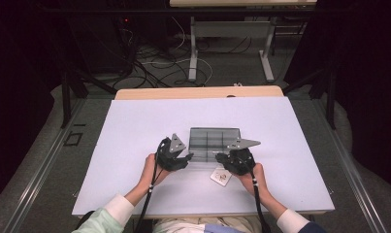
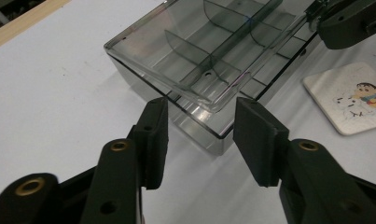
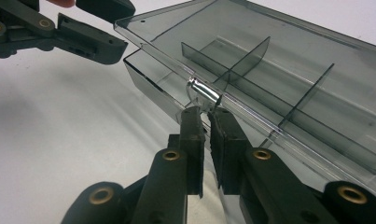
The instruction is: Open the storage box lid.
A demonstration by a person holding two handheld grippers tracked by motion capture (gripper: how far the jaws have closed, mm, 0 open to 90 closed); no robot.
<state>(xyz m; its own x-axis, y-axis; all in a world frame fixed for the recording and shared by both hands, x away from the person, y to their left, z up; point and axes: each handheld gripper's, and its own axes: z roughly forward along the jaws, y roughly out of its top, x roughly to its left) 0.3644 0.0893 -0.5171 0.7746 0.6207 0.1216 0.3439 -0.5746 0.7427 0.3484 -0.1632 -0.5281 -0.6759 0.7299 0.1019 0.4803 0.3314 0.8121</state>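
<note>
A smoky clear plastic compartment box (image 1: 215,141) lies on the white table, its inner dividers (image 2: 223,44) showing through the lid. In the right gripper view the lid (image 3: 279,56) stands slightly lifted off the base along the near edge. My right gripper (image 3: 206,114) is shut on the small shiny latch (image 3: 204,93) at the lid's front edge. My left gripper (image 2: 202,135) is open, its two pads (image 2: 150,135) either side of the box's near left corner (image 2: 218,133) without touching it. From above, the left gripper (image 1: 186,160) and right gripper (image 1: 222,158) sit at the box's near edge.
A small white square card with a cartoon print (image 1: 221,176) lies flat just in front of the box, beside the right gripper; it also shows as the card (image 2: 351,95) in the left gripper view. The white table sheet (image 1: 135,126) spreads wide around the box.
</note>
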